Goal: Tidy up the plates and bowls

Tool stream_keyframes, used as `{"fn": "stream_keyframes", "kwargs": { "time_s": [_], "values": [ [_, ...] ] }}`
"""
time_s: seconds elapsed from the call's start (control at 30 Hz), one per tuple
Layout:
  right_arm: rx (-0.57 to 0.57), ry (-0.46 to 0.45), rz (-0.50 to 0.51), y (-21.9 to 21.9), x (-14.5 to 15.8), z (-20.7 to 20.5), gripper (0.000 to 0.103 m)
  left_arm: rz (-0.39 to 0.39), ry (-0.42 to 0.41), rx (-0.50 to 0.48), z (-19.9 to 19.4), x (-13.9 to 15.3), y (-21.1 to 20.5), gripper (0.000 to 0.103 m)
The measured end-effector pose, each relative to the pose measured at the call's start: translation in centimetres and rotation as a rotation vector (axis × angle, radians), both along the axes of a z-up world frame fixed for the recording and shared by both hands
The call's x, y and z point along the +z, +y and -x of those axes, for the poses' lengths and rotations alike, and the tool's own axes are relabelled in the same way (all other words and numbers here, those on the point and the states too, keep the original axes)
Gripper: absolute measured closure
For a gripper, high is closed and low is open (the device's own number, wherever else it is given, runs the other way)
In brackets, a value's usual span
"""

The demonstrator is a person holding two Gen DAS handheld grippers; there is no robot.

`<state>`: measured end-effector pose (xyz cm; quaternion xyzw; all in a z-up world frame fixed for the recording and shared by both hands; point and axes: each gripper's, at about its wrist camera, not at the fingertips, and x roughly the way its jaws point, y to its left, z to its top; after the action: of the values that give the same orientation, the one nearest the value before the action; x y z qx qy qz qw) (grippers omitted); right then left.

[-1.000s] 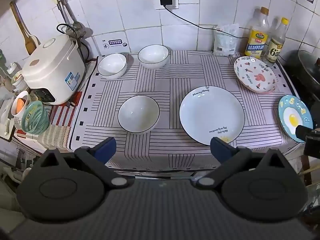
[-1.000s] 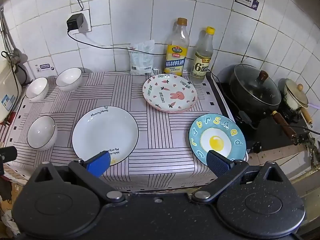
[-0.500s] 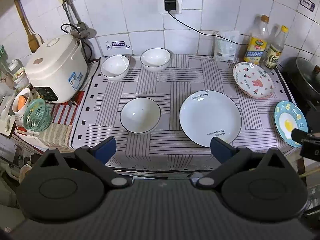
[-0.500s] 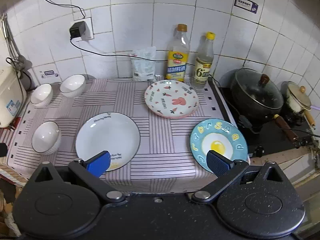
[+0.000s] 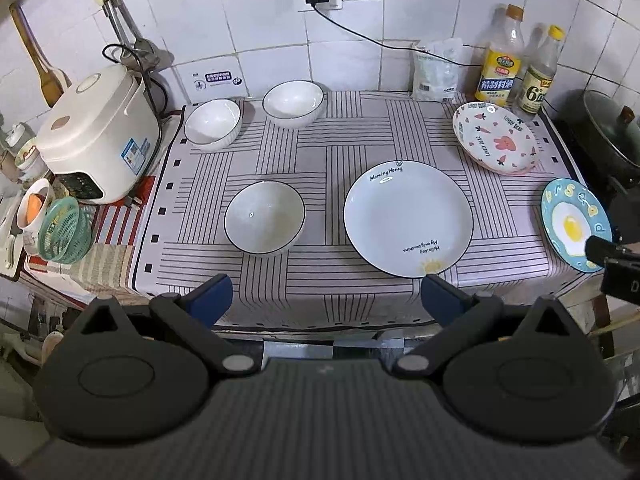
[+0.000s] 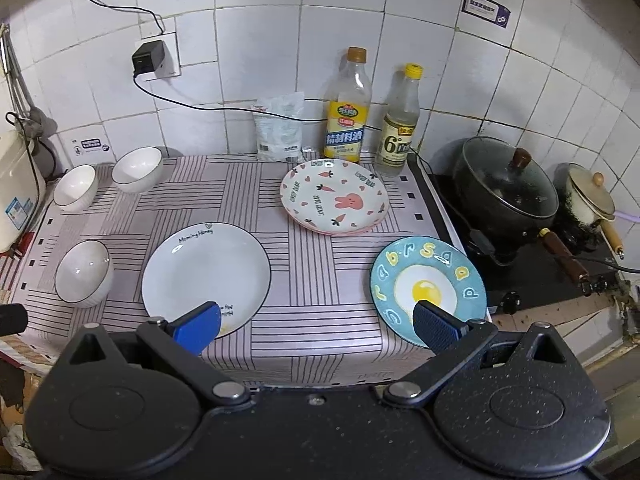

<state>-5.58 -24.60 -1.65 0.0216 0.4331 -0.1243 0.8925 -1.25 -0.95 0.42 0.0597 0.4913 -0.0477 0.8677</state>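
Observation:
On the striped cloth stand three white bowls: one near the front (image 5: 264, 217) (image 6: 83, 271) and two at the back left (image 5: 212, 123) (image 5: 293, 103). A large white plate (image 5: 408, 224) (image 6: 206, 274) lies in the middle. A rabbit-pattern plate (image 5: 495, 142) (image 6: 335, 197) lies at the back right, a blue egg-pattern plate (image 5: 574, 223) (image 6: 428, 288) at the front right. My left gripper (image 5: 326, 298) is open and empty, before the table's front edge. My right gripper (image 6: 316, 326) is open and empty, above the front edge between the white and blue plates.
A rice cooker (image 5: 96, 136) and a green basket (image 5: 66, 229) stand at the left. Two bottles (image 6: 347, 118) (image 6: 400, 128) and a bag (image 6: 279, 128) line the back wall. A black pot (image 6: 506, 190) sits on the stove at the right.
Both grippers have drawn back slightly and tilted up; more of the wall shows. No dish has moved. Both grippers stay open.

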Motion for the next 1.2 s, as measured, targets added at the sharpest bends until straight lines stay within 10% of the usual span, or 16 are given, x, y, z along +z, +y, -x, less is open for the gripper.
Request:
{"fn": "stream_keyframes", "kwargs": {
  "time_s": [1.2],
  "values": [
    [-0.035, 0.031, 0.058, -1.3, -0.9, -0.3, 0.000, 0.011, 0.034, 0.037, -0.6, -1.3, -0.6, 0.002]
  ]
}}
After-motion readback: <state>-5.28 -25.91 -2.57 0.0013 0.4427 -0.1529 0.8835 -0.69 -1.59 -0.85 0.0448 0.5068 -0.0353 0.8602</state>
